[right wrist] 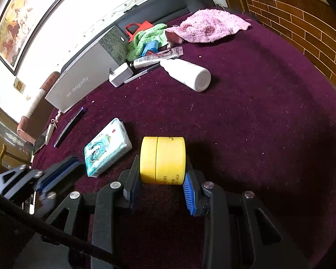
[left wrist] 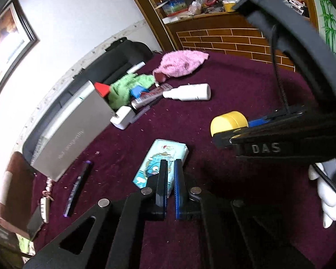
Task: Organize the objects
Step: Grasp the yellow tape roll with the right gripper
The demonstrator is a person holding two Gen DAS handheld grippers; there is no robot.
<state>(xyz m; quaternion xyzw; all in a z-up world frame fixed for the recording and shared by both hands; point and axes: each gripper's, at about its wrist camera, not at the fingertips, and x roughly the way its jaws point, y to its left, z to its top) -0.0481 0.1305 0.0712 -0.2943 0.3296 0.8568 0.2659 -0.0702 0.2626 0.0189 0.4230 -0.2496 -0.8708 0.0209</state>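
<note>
My right gripper (right wrist: 162,168) is shut on a yellow round jar (right wrist: 162,159), held on its side above the purple table. The jar also shows in the left wrist view (left wrist: 229,121) in the right gripper (left wrist: 221,137). My left gripper (left wrist: 170,174) is shut and empty, hovering over a light-blue tissue pack (left wrist: 161,157). The tissue pack (right wrist: 106,146) lies left of the jar in the right wrist view, with the left gripper (right wrist: 65,168) beside it. A white bottle (right wrist: 186,74) lies on its side farther back.
A grey box (left wrist: 74,130) stands at the table's back left. By it lie a white charger (left wrist: 122,117), a tube (left wrist: 152,95), green cloth (left wrist: 127,87), pink cloth (left wrist: 181,63) and a dark pen (left wrist: 78,188). The purple table (right wrist: 257,123) has bare cloth at right.
</note>
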